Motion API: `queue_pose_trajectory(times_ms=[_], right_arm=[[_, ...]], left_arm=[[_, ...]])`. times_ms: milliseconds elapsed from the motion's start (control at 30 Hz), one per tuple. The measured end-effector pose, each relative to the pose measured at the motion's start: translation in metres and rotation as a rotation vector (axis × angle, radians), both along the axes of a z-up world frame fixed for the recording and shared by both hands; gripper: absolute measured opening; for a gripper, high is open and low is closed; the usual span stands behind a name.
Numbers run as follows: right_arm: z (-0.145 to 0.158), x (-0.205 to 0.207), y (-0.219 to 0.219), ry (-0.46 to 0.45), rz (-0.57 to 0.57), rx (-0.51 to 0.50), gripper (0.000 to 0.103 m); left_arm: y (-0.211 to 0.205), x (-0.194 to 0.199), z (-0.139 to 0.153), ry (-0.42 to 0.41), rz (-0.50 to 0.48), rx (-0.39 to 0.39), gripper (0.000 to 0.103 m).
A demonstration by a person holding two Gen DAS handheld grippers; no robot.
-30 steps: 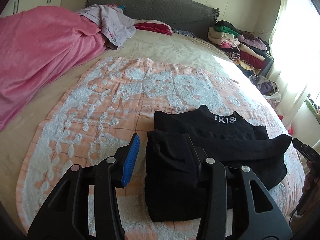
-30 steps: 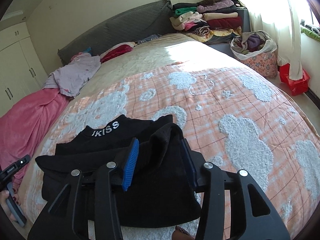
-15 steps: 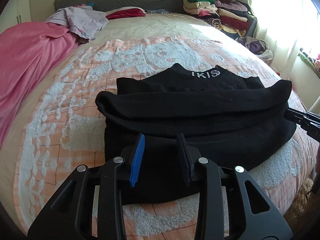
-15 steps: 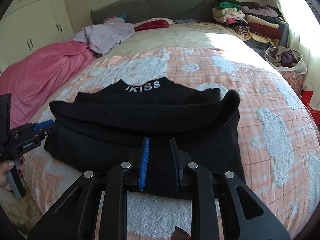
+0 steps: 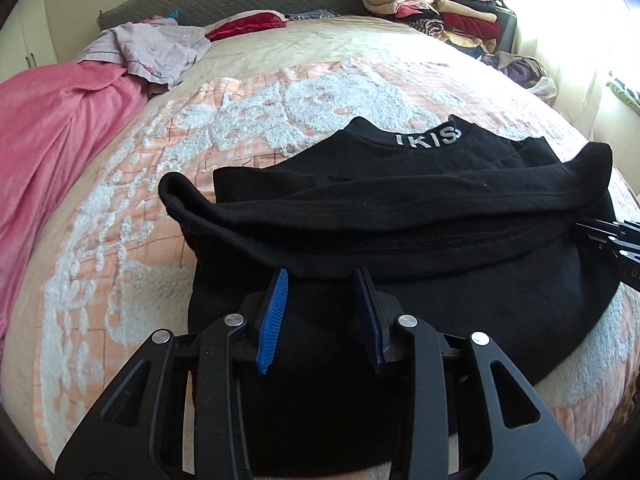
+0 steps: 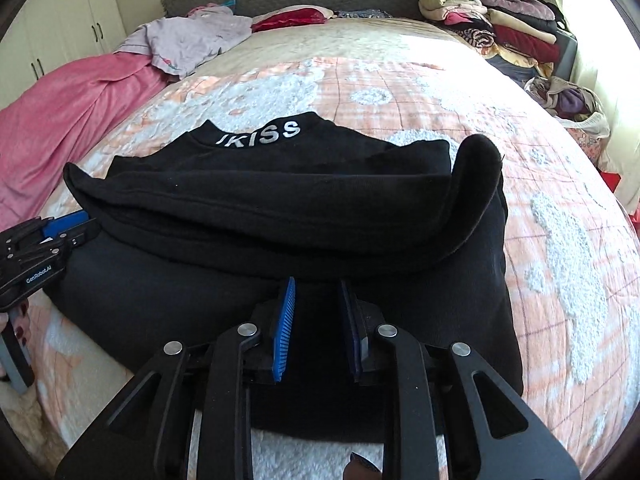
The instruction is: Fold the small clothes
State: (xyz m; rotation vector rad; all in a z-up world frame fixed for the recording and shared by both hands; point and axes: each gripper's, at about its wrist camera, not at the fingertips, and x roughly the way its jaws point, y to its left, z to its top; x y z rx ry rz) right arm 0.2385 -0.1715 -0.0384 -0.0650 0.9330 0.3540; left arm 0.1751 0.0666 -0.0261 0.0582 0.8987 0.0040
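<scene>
A: Where's the black top sitting?

B: On the peach-and-white blanket, toward the near edge of the bed, collar with the white lettering pointing at the headboard. A thick fold of it lies crosswise over the lower body, its two rolled ends standing up proud at the left and right sides

A: And the tools?

B: The left gripper and the right gripper both hang over the near half of the cloth, jaws apart with a gap between the pads and no fabric pinched in either

A: So what could spoil it?

B: My guess is the raised ends. If the next fold comes up from the near hem without flattening them, the bundle will likely be lumpy and spring open. Knit this soft also tends to slide, so pinching only the top layer would drag it off the one beneath and skew the edges

A: Anything else?

B: The hem lies close to the bed's near edge; a pull toward the person could tip it over the side
</scene>
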Motion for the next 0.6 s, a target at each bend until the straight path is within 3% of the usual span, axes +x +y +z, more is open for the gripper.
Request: queue_pose_trajectory(times_ms=[300,600], right_arm=[[0.009,0.036,-0.002,-0.033,-0.045,0.010,0.021],[0.049,0.056,-0.044,-0.138,-0.163,0.068,0.023]], left_arm=[[0.011,0.037,0.004,-0.014,0.024,-0.016,0.028],[0.059,0.056,0.034,-0.064,0.118,-0.104,0.029]])
